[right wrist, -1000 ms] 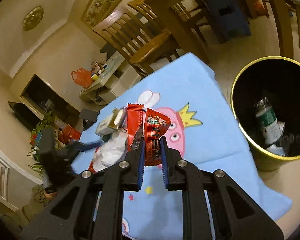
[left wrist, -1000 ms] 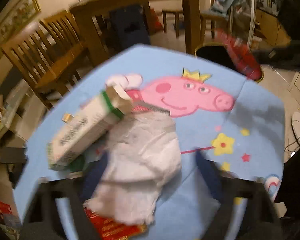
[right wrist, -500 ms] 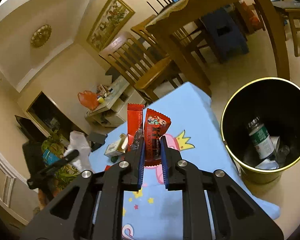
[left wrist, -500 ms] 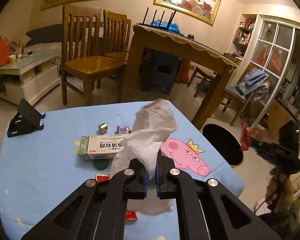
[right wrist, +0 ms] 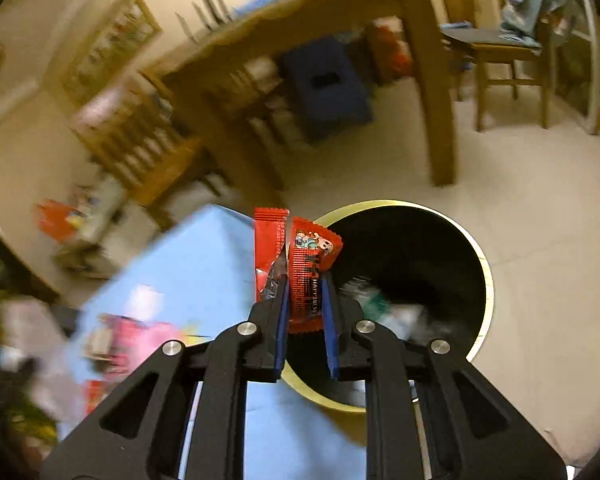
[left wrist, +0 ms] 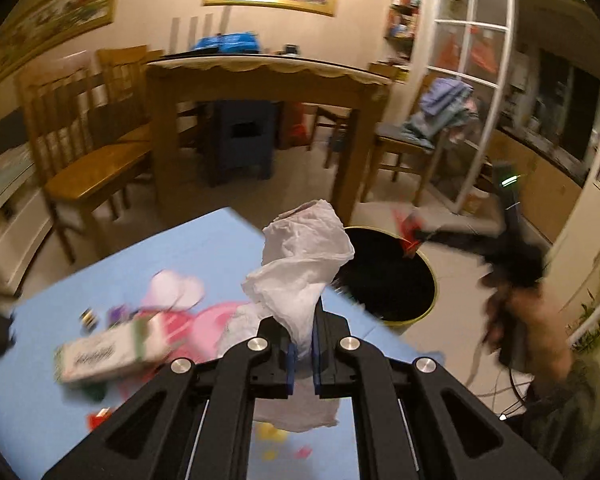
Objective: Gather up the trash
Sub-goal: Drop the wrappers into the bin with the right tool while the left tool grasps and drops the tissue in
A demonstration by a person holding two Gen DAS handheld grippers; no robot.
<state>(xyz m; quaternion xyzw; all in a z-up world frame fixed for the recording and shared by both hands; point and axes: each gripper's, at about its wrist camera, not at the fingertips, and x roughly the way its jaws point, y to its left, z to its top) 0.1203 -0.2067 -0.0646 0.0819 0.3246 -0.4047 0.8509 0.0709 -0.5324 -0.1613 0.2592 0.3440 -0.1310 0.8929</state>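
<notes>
My right tongs (right wrist: 305, 312), over the black bin (right wrist: 476, 280) at centre right of the frame, have just been opening: the pads stand apart with the red wrappers (right wrist: 300, 268) loose between them, so the drop looks begun. My left tongs (left wrist: 303, 354), clamped on the crumpled tissue (left wrist: 300, 264), have lifted it off the blue tabletop (left wrist: 172, 248) since a second ago, so it likely goes in next.

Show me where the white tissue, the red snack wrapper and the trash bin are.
white tissue (left wrist: 300, 264): left wrist view, crumpled middle above the pads.
red snack wrapper (right wrist: 310, 276): right wrist view, printed face.
trash bin (right wrist: 487, 280): right wrist view, gold rim, right side.
</notes>
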